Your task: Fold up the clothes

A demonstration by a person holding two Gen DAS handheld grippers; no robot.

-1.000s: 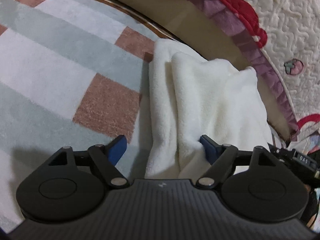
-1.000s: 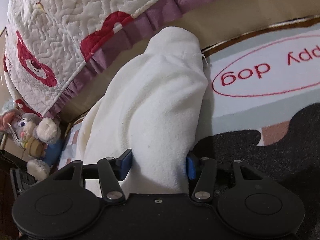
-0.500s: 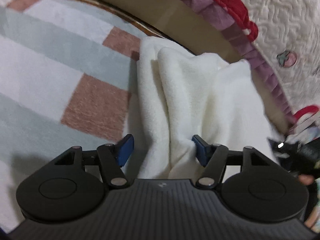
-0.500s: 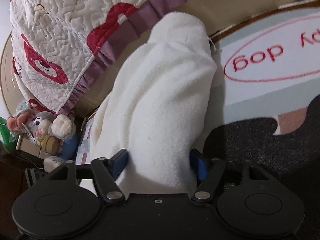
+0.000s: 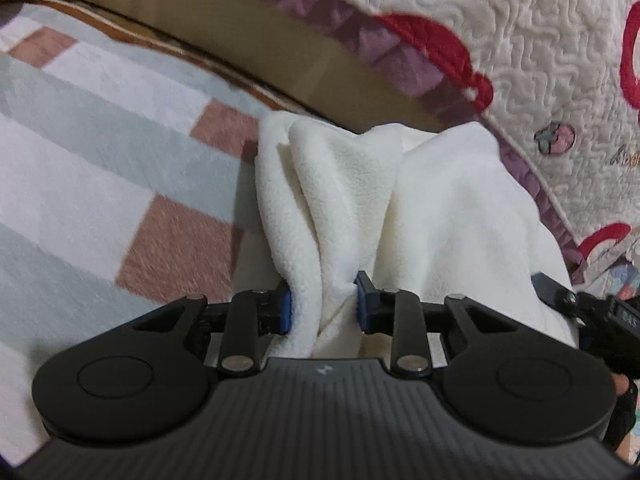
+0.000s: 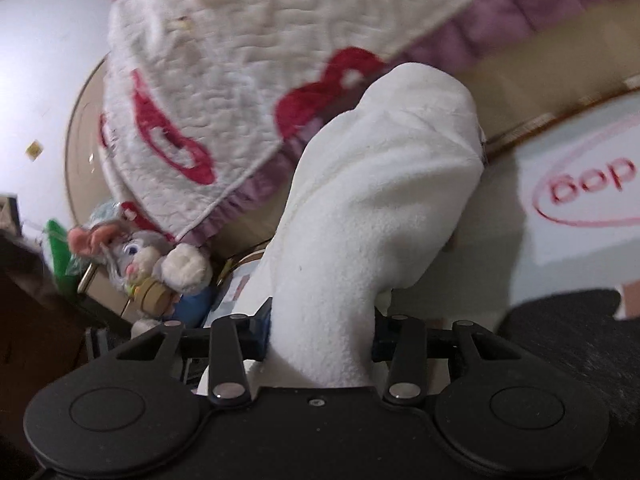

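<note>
We see checked rug (image 5: 120, 168) in pale blue, white, pink squares. Quilted bedspread (image 5: 540, 60), red shapes, purple frill, hangs just beyond rug. Plush bunny (image 6: 148, 256) under bedspread corner, white wall (image 6: 44, 48) behind.

This is a home, most likely a bedroom or a child's room. A soft pile rug of grey, white and dusty-pink squares (image 5: 120, 184) covers the floor; in the right wrist view it bears a red oval with the word "dog". Along its far edge runs a tan bed base, over which hangs a cream quilted bedspread with red motifs and a purple ruffled hem (image 5: 540, 40). At the far left of the right wrist view, a grey plush rabbit with pink ears (image 6: 140, 256) lies on the floor near a plain white wall (image 6: 44, 60).
</note>
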